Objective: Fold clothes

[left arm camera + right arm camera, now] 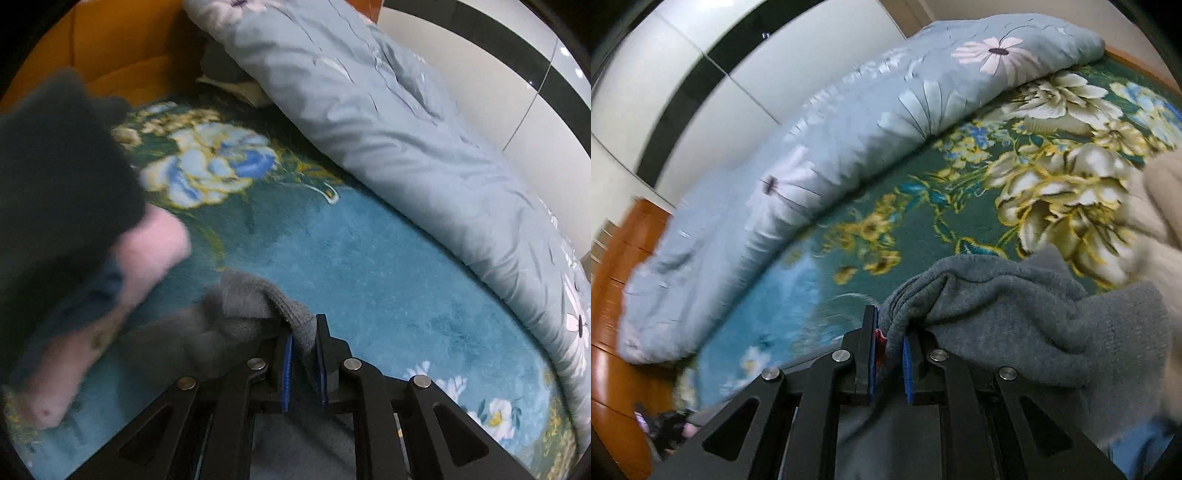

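A grey knitted garment (240,299) is held above a teal floral blanket (369,266). My left gripper (304,332) is shut on an edge of it; the cloth bunches to the left of the fingers. My right gripper (890,328) is shut on another edge of the grey garment (1034,317), which drapes to the right of the fingers. The part of the garment below both grippers is hidden.
A rolled light blue floral quilt (388,122) lies along the far side of the blanket, also in the right wrist view (812,155). A blurred arm in a dark sleeve (55,177) is at left. A cream cloth (1160,206) is at right. Orange wood (613,295) borders the bed.
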A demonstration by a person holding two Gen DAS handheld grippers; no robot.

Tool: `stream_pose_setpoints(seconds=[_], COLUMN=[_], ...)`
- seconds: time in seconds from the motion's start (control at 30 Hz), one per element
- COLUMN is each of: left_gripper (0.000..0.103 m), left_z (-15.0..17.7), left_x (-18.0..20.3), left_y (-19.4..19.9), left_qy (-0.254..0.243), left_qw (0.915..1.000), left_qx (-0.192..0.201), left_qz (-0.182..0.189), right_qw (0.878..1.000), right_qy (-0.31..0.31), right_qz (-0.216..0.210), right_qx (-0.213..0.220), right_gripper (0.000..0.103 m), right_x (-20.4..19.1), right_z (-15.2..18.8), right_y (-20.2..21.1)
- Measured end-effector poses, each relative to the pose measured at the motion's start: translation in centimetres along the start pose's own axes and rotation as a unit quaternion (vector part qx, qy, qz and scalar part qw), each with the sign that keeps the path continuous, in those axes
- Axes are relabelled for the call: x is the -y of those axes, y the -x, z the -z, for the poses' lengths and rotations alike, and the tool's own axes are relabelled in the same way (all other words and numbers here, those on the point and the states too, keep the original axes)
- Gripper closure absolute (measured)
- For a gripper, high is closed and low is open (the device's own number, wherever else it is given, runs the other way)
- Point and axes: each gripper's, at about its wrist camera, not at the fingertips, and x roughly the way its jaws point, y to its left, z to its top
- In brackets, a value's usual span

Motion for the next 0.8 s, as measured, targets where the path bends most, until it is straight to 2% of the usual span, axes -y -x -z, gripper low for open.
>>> stream_pose_setpoints(seconds=[0.1,0.13,0.2,0.23,0.27,0.3,0.33,0.37,0.4,0.5,0.6,0.7,0.8], left_gripper=[0.088,0.082,0.063,0.047,0.039,0.039,0.039,0.038,0.037,0.031,0.03,0.03,0.03], left_z=[-0.3,-0.5,-0.3,-0.3,-0.1,0.2,0.6,1.0,1.5,4.2,7.3,10.6,12.8], left_x=[0.6,0.7,0.7,0.8,0.9,1.0,1.1,1.0,0.8,-0.5,-2.1,-3.6,-5.0], left_y=[-2.0,-2.5,-2.5,-2.4,-2.1,-1.4,-0.6,0.4,1.5,5.1,6.6,6.9,5.7], left_qy=[-0.008,-0.01,-0.014,-0.016,-0.022,-0.032,-0.044,-0.056,-0.066,-0.093,-0.113,-0.139,-0.127], left_qw=[0.9995,0.9991,0.9975,0.9961,0.9944,0.9927,0.9911,0.9891,0.9872,0.9857,0.9853,0.984,0.9853], left_qx=[-0.017,-0.024,-0.03,-0.034,-0.036,-0.035,-0.034,-0.032,-0.026,-0.003,0.0,0.004,-0.023], left_qz=[0.024,0.033,0.063,0.08,0.097,0.111,0.121,0.132,0.142,0.141,0.128,0.112,0.112], right_qw=[1.0,1.0,1.0,0.999,0.999,0.998,0.998,0.997,0.996,0.989,0.987,0.992,0.995], right_qy=[-0.001,-0.002,0.014,0.023,0.038,0.051,0.062,0.073,0.09,0.142,0.145,0.115,0.077], right_qz=[0.018,0.021,0.026,0.027,0.025,0.022,0.017,0.013,0.008,-0.007,-0.017,-0.043,-0.059], right_qx=[-0.013,-0.016,-0.009,-0.005,-0.001,0.004,0.009,0.014,0.024,0.048,0.07,0.035,-0.002], right_gripper=[0.09,0.089,0.088,0.086,0.08,0.068,0.06,0.045,0.037,0.036,0.036,0.036,0.036], right_x=[0.5,0.7,0.5,0.3,0.0,-0.3,-0.7,-1.1,-1.8,-3.3,-2.8,-0.5,1.7], right_z=[-0.3,-0.4,-0.2,-0.1,0.1,0.3,0.6,0.8,1.3,3.2,6.3,9.7,12.0], right_y=[-2.6,-3.3,-3.5,-3.4,-3.2,-2.9,-2.4,-1.9,-0.9,2.3,6.0,7.4,6.7])
